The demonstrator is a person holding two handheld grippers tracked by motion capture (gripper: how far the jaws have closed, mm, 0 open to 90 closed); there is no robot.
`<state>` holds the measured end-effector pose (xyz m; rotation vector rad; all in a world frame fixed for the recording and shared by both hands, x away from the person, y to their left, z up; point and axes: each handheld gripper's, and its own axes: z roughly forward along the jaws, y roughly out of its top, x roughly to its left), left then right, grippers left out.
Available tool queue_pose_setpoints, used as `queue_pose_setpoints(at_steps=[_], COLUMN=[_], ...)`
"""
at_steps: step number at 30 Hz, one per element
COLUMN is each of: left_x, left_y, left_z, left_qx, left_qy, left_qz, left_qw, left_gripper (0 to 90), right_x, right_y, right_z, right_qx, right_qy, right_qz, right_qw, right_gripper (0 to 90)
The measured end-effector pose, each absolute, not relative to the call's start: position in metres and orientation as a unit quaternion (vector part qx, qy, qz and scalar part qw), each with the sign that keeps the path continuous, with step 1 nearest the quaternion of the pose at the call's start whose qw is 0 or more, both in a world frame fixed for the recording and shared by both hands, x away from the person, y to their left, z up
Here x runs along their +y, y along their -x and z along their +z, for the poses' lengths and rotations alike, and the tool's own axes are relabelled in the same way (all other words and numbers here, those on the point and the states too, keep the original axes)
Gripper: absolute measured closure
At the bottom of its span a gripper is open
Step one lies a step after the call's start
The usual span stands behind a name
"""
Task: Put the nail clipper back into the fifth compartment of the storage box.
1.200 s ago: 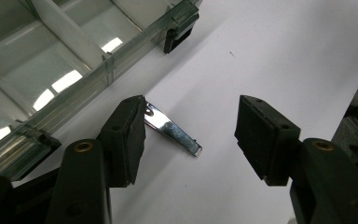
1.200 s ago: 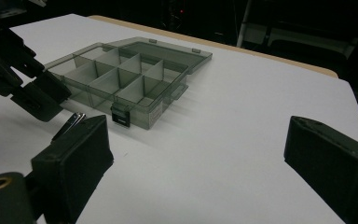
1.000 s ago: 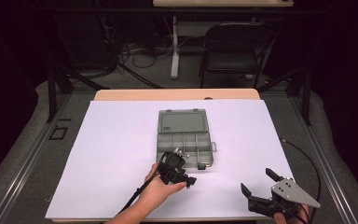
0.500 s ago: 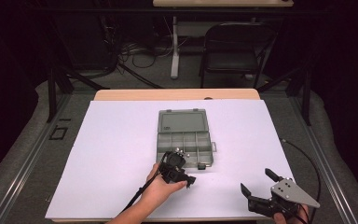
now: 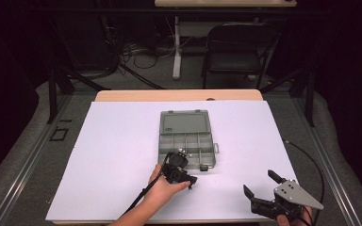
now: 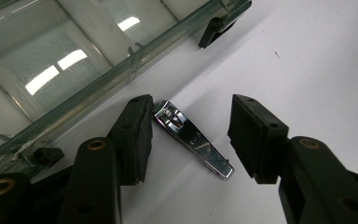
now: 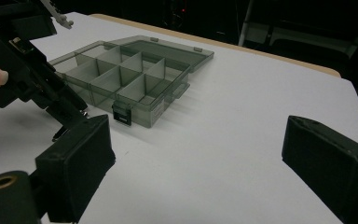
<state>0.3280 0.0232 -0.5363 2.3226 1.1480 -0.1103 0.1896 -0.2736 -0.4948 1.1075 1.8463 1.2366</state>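
Right now your left gripper (image 6: 189, 135) has its jaws either side of the nail clipper (image 6: 193, 140), which lies on the white table (image 5: 113, 155) just beside the open box (image 5: 187, 139); they have been closing, one pad touching, not yet clamped. Your right gripper (image 5: 259, 186) sits wide and empty.

Chrome nail clipper (image 6: 193, 140), flat on white sheet, beside organizer box (image 6: 98, 79)

No words or numbers can be read. The shiny nail clipper (image 6: 193, 139) between the jaws of the left claw (image 6: 191, 135) has tiny marks, too small and blurry to read.
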Motion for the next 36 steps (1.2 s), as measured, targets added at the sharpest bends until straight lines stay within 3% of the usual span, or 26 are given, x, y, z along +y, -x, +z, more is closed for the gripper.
queue_pose_setpoints(at_steps=[24,27,36], left_x=[0.018,0.017,0.008], left_y=[-0.336,-0.335,-0.331], left_z=[-0.533,-0.533,-0.531], left_qx=[0.443,0.438,0.411], left_qy=[-0.866,-0.871,-0.891], left_qz=[-0.029,-0.021,0.019], left_qw=[0.229,0.223,0.194], left_gripper=[67.8,73.3,78.7], right_x=[-0.274,-0.274,-0.272], right_y=[-0.191,-0.191,-0.192], right_z=[-0.497,-0.497,-0.498], right_qx=[0.708,0.710,0.710], right_qy=[-0.423,-0.424,-0.424], right_qz=[0.468,0.466,0.467], right_qw=[0.317,0.315,0.313], right_gripper=[11.8,12.1,13.4])
